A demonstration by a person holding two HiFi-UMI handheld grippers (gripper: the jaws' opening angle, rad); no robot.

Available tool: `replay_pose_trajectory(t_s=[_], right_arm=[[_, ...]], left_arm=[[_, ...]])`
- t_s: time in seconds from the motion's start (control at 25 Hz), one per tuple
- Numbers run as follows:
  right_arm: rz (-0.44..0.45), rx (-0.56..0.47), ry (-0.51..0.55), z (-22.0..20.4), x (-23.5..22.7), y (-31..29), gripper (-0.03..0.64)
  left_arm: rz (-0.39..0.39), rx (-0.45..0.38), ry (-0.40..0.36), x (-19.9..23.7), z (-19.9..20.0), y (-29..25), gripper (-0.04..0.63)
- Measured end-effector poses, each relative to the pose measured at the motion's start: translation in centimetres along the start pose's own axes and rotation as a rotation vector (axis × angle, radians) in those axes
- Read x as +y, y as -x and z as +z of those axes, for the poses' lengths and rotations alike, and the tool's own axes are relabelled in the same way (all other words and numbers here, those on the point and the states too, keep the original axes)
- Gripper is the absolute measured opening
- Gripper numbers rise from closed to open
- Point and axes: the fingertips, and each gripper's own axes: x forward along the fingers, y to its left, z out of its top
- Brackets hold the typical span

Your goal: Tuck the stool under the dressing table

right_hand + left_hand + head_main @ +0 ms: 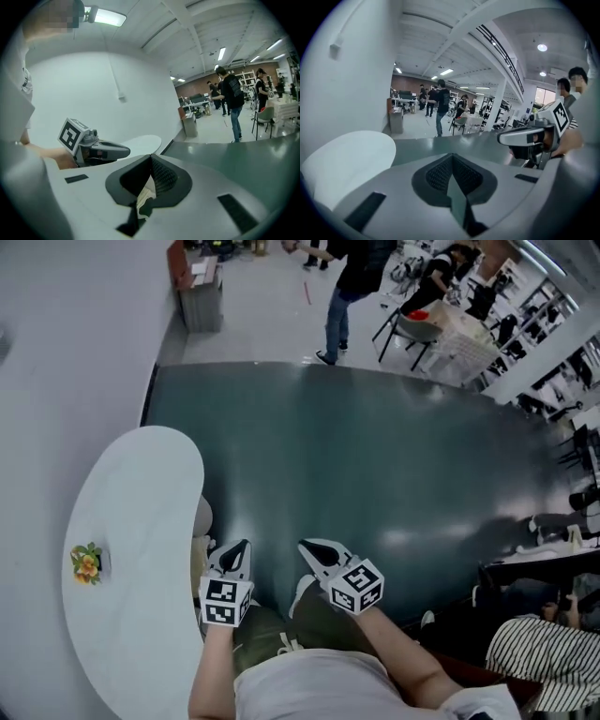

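Note:
The white curved dressing table (131,521) fills the lower left of the head view, and its top also shows in the left gripper view (347,159) and the right gripper view (140,140). Only a pale sliver of the stool (202,519) shows, tucked beneath the table's right edge. My left gripper (241,546) is held up just right of that edge, shut and empty. My right gripper (306,546) is beside it, also shut with nothing held. In each gripper view the jaws meet at the tip, the left gripper (452,157) and the right gripper (151,157).
A small pot of flowers (86,562) stands on the table. A dark green mat (375,474) covers the floor ahead. A grey cabinet (199,296), people and chairs are at the back. A person in a striped sleeve (553,652) sits at the lower right.

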Motion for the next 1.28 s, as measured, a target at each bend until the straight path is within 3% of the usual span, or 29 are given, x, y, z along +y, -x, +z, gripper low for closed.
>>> replay_pose_trajectory(t_s=[0.24, 0.44, 0.68, 1.28], right_arm=[[-0.009, -0.095, 0.041, 6.4, 2.4, 3.2, 0.008], [-0.026, -0.133, 0.08, 9.2, 3.9, 5.3, 0.008], [-0.056, -0.194, 0.128, 12.2, 4.7, 8.0, 0.008], [-0.133, -0.273, 0.142, 13.4, 2.4, 13.1, 0.008]], left_arm=[[0.01, -0.054, -0.062, -0.8, 5.2, 3.4, 0.003], [0.018, -0.116, -0.114, -1.5, 8.9, 5.7, 0.003], [-0.013, -0.214, -0.124, -3.2, 13.2, 7.8, 0.003], [-0.038, -0.282, -0.18, -6.7, 17.1, 8.0, 0.003]])
